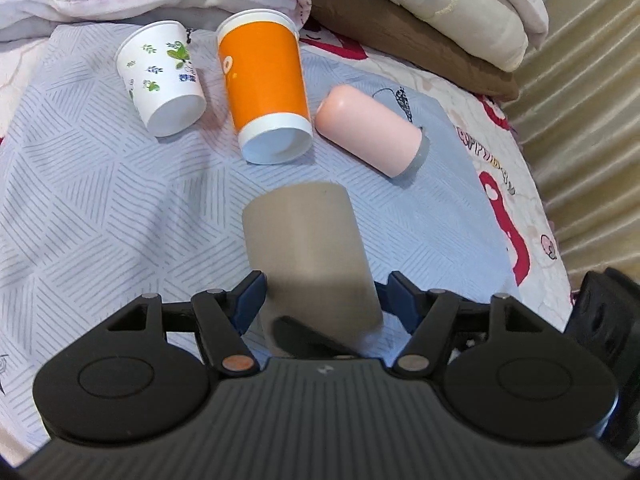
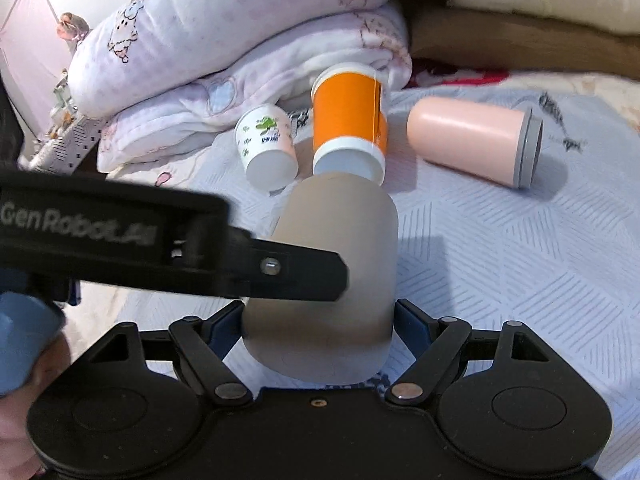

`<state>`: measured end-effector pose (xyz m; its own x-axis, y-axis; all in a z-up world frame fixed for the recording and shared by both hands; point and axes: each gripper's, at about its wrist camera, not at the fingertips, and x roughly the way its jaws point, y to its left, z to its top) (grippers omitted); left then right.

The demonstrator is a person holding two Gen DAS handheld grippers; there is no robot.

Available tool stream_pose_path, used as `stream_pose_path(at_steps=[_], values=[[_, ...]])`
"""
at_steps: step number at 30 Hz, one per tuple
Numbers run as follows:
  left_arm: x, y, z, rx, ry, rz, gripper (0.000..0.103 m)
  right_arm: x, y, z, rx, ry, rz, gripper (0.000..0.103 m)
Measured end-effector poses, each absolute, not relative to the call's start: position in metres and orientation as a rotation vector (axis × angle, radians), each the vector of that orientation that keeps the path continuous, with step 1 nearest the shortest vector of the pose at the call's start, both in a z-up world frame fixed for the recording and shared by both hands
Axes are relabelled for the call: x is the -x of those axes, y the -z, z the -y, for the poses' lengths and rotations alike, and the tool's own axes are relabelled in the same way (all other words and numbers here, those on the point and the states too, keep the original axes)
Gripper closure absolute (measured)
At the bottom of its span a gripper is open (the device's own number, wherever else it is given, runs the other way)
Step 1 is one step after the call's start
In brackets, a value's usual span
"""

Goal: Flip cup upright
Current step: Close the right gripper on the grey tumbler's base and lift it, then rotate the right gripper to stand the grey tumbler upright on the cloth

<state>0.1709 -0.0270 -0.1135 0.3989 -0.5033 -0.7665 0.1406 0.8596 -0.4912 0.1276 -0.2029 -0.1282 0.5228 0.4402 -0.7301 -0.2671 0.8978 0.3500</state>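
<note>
The smooth taupe cylindrical cup (image 1: 308, 252) sits between both sets of my fingers: my left gripper (image 1: 320, 300) and right gripper (image 2: 318, 320) each clamp its sides above the pale blue patterned cloth (image 1: 100, 200). Beyond lie an orange paper cup (image 1: 264, 80), a white leaf-printed paper cup (image 1: 160, 76) and a pink tumbler (image 1: 372, 132).

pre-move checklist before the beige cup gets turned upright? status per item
1. Left gripper straddles the matte beige plastic cup: ok.
2. Right gripper straddles the same cup: ok.
3. Blue finger pads firmly seated on the wall: cannot tell, contact is blurred.
4. The two grippers clear of each other: not ok, the left one crosses the cup close in front of the right camera.
5. Swing space ahead: not ok, orange paper cup with white bands lies very close beyond the beige cup's far end.
6. Lying pink tumbler with grey rim and small white leaf-print paper cup off to the sides: ok.
</note>
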Motion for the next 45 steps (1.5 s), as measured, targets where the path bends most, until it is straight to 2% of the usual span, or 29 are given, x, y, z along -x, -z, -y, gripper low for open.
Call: stream_pose_path(at_steps=[4, 12, 15, 19, 31, 38, 45], values=[[-0.176, 0.121, 0.017, 0.418, 0.428, -1.102, 0.031, -0.14, 0.113, 0.215, -0.24, -0.483, -0.948, 0.011], [-0.182, 0.129, 0.012, 0.426, 0.425, -1.116, 0.031, -0.169, 0.113, 0.199, -0.156, -0.609, -1.142, 0.011], [-0.184, 0.135, 0.007, 0.445, 0.434, -1.117, 0.028, -0.177, 0.121, 0.194, -0.151, -0.594, -1.19, 0.017], [-0.183, 0.138, 0.005, 0.462, 0.474, -1.101, 0.034, -0.18, 0.125, 0.197, -0.162, -0.603, -1.222, 0.018], [-0.165, 0.128, 0.022, 0.35, 0.523, -1.012, 0.033, -0.152, 0.117, 0.196, -0.021, -0.606, -1.073, 0.018], [-0.159, 0.127, 0.027, 0.327, 0.533, -0.965, 0.033, -0.149, 0.119, 0.206, -0.052, -0.589, -1.032, 0.018], [-0.145, 0.12, 0.035, 0.222, 0.534, -0.8, 0.034, -0.135, 0.114, 0.193, 0.137, -0.564, -0.854, 0.018]])
